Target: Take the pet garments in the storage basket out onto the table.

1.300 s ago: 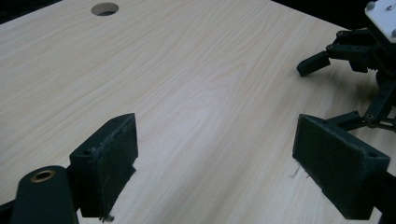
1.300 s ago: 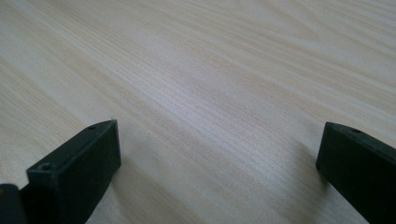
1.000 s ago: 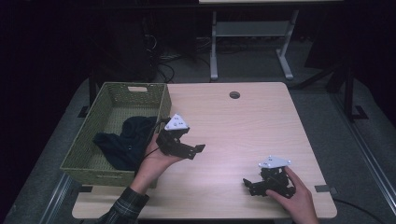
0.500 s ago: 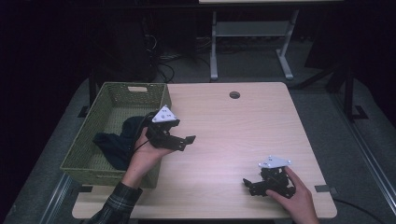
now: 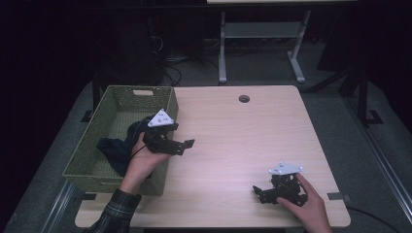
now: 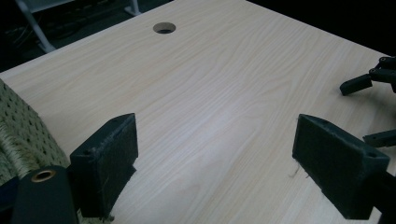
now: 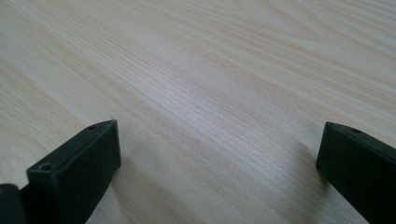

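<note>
a pale wood-grain desk (image 5: pixel 233 141) in a dark room; woven green basket (image 5: pixel 114 104) at left holds dark cloth (image 5: pixel 112 148); both tools, left tool (image 5: pixel 187 144) and right tool (image 5: pixel 256 191), spread, empty.

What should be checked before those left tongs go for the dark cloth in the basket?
1. Left tongs open, nothing between them: ok.
2. Left tongs over the dark cloth: not ok; they point out over the wooden table, beside the basket's rim.
3. Cloth inside the green wicker basket: ok.
4. Right tongs open, low at the table's near right corner, away from the basket: ok.
5. Cloth free of snags in the weave: cannot tell.
</note>
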{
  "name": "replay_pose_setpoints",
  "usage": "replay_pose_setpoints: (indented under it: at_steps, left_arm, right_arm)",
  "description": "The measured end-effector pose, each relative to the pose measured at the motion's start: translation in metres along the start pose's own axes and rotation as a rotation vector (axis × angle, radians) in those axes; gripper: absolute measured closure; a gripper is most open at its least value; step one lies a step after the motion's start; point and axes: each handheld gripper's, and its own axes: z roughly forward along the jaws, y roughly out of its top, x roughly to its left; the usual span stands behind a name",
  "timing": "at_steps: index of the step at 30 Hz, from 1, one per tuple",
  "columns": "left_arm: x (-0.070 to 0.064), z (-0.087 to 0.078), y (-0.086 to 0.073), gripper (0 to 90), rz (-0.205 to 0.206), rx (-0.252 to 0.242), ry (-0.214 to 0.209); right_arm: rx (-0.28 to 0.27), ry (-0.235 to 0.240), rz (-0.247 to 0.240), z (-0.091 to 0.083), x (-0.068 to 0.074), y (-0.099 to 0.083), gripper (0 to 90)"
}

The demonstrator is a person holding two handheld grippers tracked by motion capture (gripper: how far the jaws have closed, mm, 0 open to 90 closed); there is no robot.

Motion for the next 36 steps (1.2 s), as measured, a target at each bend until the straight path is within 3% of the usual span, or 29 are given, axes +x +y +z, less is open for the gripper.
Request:
replay_pose_setpoints:
  at_steps: [18,36]
  left_arm:
    - [0.028,-0.022,-0.008,13.9,-0.031,-0.015,0.057]
    - [0.058,-0.045,-0.022,13.9,-0.062,-0.011,0.153]
  right_arm:
    - [0.0,0.0,0.001,0.0,0.0,0.0,0.0]
    - [0.001,0.0,0.001,0.0,0.0,0.0,0.0]
